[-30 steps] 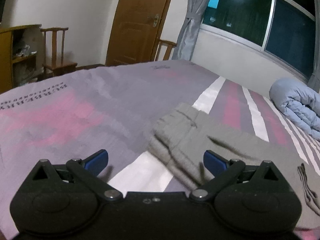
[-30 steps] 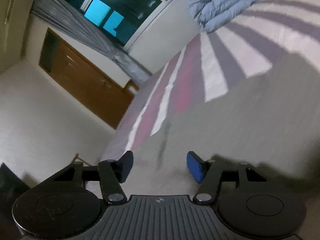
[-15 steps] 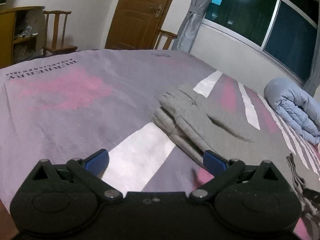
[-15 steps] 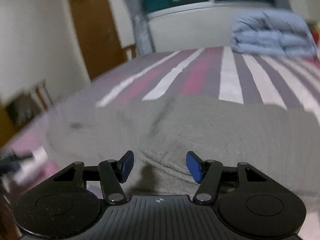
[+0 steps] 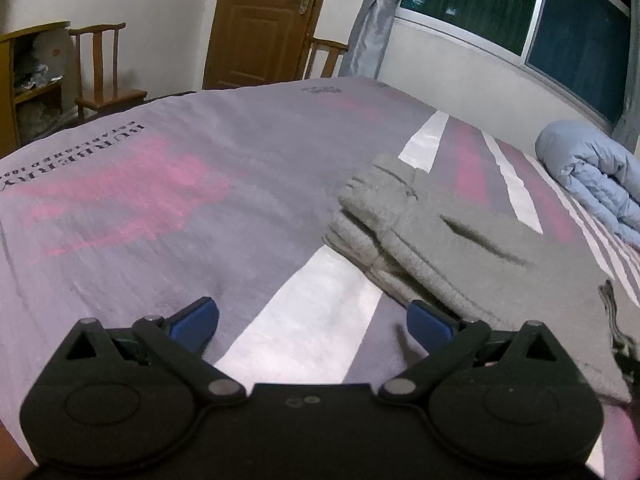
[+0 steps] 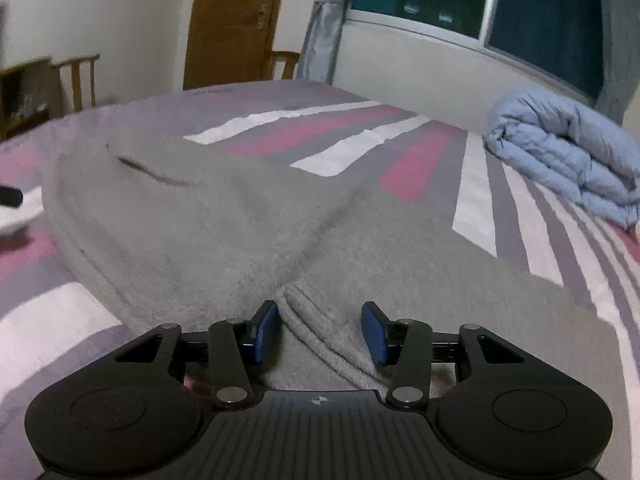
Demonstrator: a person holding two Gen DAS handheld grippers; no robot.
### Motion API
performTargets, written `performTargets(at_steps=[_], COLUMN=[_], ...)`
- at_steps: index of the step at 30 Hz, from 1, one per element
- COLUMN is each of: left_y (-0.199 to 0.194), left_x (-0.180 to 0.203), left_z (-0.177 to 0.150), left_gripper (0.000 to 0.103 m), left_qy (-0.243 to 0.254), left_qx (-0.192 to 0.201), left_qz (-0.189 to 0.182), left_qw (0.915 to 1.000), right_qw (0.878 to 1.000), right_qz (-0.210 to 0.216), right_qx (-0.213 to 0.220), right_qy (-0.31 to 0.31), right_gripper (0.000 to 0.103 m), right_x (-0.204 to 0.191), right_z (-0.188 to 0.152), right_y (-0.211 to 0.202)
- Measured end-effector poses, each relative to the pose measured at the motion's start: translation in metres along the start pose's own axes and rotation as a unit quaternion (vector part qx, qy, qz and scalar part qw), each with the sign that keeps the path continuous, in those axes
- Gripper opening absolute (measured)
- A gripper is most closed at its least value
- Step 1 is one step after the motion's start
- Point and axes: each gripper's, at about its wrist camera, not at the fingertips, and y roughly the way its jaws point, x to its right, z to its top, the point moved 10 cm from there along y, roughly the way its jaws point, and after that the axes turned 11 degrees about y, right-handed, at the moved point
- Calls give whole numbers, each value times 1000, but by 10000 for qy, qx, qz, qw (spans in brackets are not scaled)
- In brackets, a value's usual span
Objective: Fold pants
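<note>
Your left gripper [image 5: 312, 326] is spread wide with nothing between its blue pads [image 5: 198, 320] — just bedsheet [image 5: 160, 200] under it. The gray pants [image 5: 448, 240] lie ahead and to the right of it, the nearest folded edge just beside the right-hand pad.

Your right gripper [image 6: 320, 330] sits low over the same pants [image 6: 224, 232], about half open, with a ribbed fold of the fabric running between its fingers; I can't tell if the pads actually touch it.

Count-wise: one pair of pants, one rolled blue duvet [image 6: 568, 152] well off to the right, two wooden chairs [image 5: 106, 76] and a wooden shelf unit [image 5: 28, 76] holding some blurry stuff far ahead on the left.
</note>
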Motion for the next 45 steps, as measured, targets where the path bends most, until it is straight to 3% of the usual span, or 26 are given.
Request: performTargets(at_steps=[3, 7, 11, 14, 15, 18, 21, 23, 24, 27, 30, 32, 33, 34, 38, 45], left_y=[-1, -1, -1, -1, -1, -2, -6, -5, -3, 0, 1, 4, 5, 6, 7, 11], left_x=[1, 1, 2, 1, 1, 0, 2, 8, 11, 26, 38, 43, 46, 48, 54, 56], left_z=[-2, -3, -4, -3, -3, -2, 2, 5, 6, 12, 14, 11, 10, 9, 8, 10], left_gripper=[96, 96, 96, 96, 96, 96, 96, 96, 96, 96, 96, 96, 96, 96, 96, 96], left_qy=[37, 21, 80, 105, 107, 108, 8, -38, -38, 80, 182, 191, 216, 239, 327, 347], left_qx=[13, 46, 26, 8, -1, -13, 84, 115, 85, 67, 61, 2, -18, -25, -45, -56], left_qz=[2, -25, 15, -15, -30, -37, 2, -26, -54, -207, -280, -293, -298, -292, -288, -297], left_qw=[10000, 10000, 10000, 9999, 9999, 9999, 10000, 9999, 9999, 9997, 9994, 9994, 9993, 9993, 9990, 9989], right_qw=[9996, 9953, 9936, 9940, 9941, 9897, 9900, 9931, 9912, 9831, 9748, 9709, 9695, 9685, 9566, 9504], right_qz=[261, 801, 1029, 946, 928, 1241, 932, 570, 637, 583, -156, -676, -762, -546, -256, -253], right_qx=[84, 553, 163, 228, 294, 715, 750, 141, -12, 433, 934, 636, 80, -224, 322, 445], right_qy=[102, -7, -440, -498, -489, -37, 750, 1019, 1163, 1680, 2020, 2206, 2327, 2421, 2884, 3067], right_gripper=[16, 16, 16, 23, 28, 29, 29, 28, 28, 28, 28, 28, 28, 28, 28, 29], right_x=[6, 10, 3, -1, -2, 3, 30, 48, 53, 78, 129, 162, 174, 178, 190, 200], right_z=[6, 11, -17, -17, -15, -4, -4, -19, -22, -3, 4, -13, -31, -42, -24, -22], right_y=[-9, -44, -36, -33, -37, -63, -66, -44, -39, -62, -91, -85, -69, -60, -87, -96])
